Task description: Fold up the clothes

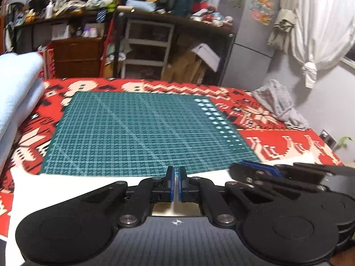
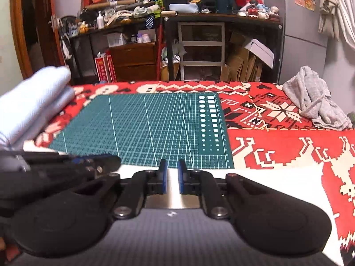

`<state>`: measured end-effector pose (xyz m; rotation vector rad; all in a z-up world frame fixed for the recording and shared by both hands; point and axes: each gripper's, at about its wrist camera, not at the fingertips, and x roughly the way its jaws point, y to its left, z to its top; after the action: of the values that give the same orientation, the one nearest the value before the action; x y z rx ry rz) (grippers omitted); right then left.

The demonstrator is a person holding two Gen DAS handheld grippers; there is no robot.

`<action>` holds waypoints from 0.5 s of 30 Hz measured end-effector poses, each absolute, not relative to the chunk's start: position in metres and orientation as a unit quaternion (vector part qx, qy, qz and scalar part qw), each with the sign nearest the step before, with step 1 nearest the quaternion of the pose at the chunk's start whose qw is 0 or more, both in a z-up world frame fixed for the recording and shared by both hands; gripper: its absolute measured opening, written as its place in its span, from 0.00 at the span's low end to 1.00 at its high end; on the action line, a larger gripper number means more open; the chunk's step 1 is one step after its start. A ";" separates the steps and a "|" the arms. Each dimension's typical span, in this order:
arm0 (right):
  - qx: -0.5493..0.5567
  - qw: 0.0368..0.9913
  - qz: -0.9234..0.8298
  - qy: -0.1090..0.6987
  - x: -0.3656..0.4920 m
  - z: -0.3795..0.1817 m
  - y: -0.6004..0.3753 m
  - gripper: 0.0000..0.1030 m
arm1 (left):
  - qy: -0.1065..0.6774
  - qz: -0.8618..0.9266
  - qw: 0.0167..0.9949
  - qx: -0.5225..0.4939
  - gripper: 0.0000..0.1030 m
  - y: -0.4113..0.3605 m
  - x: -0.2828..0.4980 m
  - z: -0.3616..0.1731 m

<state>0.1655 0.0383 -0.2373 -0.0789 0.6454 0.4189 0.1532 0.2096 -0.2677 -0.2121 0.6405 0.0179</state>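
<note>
A white cloth (image 1: pixel 93 184) lies flat along the near edge of the table, reaching under both grippers; it shows in the right wrist view as the white cloth (image 2: pixel 266 177). My left gripper (image 1: pixel 176 177) hangs over the cloth's far edge with its blue pads (image 1: pixel 169 181) almost touching. Whether cloth is pinched between them I cannot tell. My right gripper (image 2: pixel 172 177) sits beside it, and its blue pads (image 2: pixel 163 179) stand a narrow gap apart with nothing visibly clamped. Each gripper appears at the edge of the other's view.
A green cutting mat (image 1: pixel 144 133) lies on the red patterned table cover (image 2: pixel 288 146). A folded light-blue cloth (image 2: pixel 33 106) sits at the left, and a crumpled grey garment (image 2: pixel 315 102) lies at the far right. Cluttered shelves and a drawer unit stand behind the table.
</note>
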 end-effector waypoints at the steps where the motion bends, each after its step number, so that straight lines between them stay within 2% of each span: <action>1: -0.033 0.926 0.201 0.317 0.167 -0.238 0.036 0.10 | 0.316 0.012 0.943 -0.108 0.04 0.213 0.153 -0.268; 6: 0.013 0.927 0.168 0.334 0.179 -0.239 0.006 0.10 | 0.320 0.024 0.940 -0.120 0.05 0.235 0.146 -0.270; 8: 0.043 0.927 0.150 0.342 0.186 -0.240 -0.015 0.07 | 0.320 0.033 0.940 -0.111 0.04 0.246 0.143 -0.269; 14: 0.077 0.929 0.108 0.346 0.200 -0.244 -0.071 0.05 | 0.323 0.060 0.937 -0.124 0.03 0.281 0.129 -0.265; 15: 0.083 0.928 0.110 0.346 0.202 -0.245 -0.079 0.02 | 0.322 0.065 0.937 -0.121 0.03 0.285 0.128 -0.264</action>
<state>0.2022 -0.0790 -0.2445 0.1700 0.7085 0.2252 0.1278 0.2853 -0.2638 -0.2475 0.6583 0.1337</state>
